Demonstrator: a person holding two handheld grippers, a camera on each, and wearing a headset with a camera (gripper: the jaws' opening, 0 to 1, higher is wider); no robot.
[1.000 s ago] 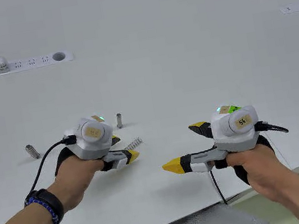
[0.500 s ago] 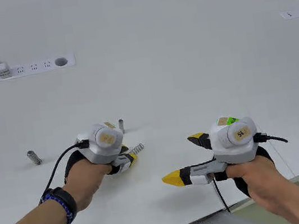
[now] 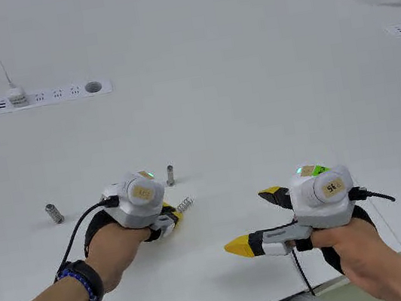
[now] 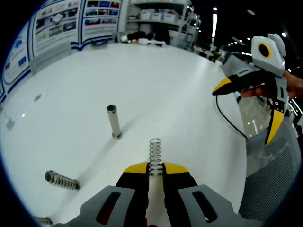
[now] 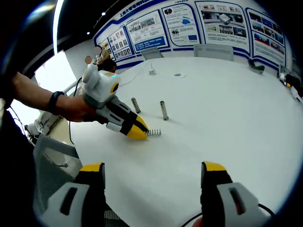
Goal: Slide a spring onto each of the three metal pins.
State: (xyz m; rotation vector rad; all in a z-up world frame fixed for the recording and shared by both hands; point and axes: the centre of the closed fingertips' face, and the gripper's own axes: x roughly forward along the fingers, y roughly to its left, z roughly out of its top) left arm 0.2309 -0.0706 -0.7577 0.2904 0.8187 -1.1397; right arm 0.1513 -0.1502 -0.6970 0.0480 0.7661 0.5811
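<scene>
Here, in the head view, the left gripper (image 3: 169, 218) is seen low over the white bench (image 3: 253, 96). Its yellow-tipped jaws are pressed onto one end of a small coiled steel spring (image 3: 185, 204). A bare upright metal pin (image 3: 170, 175) stands just beyond the spring, apart from it, and a spring-covered metal pin (image 3: 55, 213) stands well off to the left. The right gripper (image 3: 256, 219) is held apart with its jaws spread.

In the left gripper view, the spring (image 4: 155, 150) is pinched at its near end between the tips. The bare pin (image 4: 113, 122) is seen near it, untouched.

In the right gripper view, the right gripper (image 5: 152, 168) is spread wide with nothing between its jaws. Beyond it the left gripper (image 5: 137, 133) is seen holding the spring (image 5: 154, 133) short of the bare pin (image 5: 164, 110).
</scene>
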